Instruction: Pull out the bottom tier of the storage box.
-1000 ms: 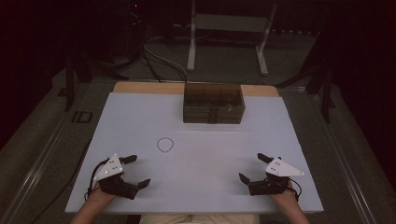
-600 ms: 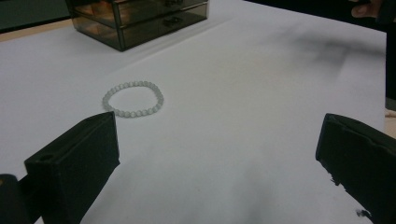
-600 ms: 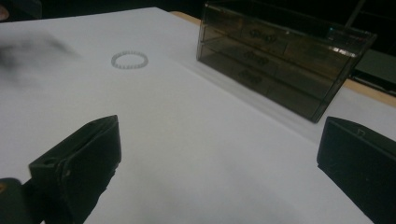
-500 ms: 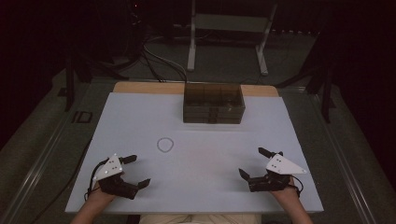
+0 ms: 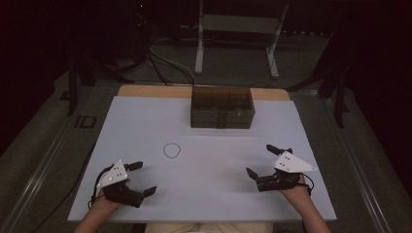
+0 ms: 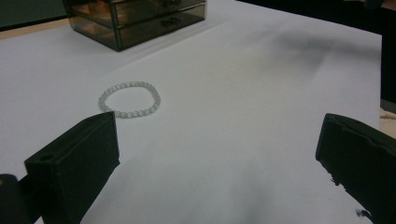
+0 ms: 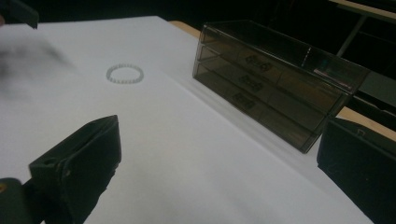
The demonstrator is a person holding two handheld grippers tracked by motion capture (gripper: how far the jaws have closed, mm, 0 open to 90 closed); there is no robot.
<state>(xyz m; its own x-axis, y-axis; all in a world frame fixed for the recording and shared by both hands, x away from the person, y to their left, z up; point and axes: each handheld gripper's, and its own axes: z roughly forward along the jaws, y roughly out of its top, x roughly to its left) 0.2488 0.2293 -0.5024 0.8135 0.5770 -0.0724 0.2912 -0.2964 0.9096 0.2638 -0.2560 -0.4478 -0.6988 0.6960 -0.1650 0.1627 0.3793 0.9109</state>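
Though dim, drawer box [image 7: 275, 79] contents stay unreadable behind tinted walls

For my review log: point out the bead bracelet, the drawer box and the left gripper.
bead bracelet [image 6: 130, 99], left gripper view, near arc of beads.
drawer box [image 5: 222, 118], high view, front face.
left gripper [image 5: 143, 178], high view, midway between its fingertips.

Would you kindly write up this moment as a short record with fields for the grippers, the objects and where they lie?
left gripper: jaws open, empty, near the table's front left
right gripper: jaws open, empty, near the front right
bracelet: pale beaded ring, flat on the sheet, untouched, closer to the left gripper
drawer box: dark see-through, drawers closed, at the far edge
table: covered in a white sheet
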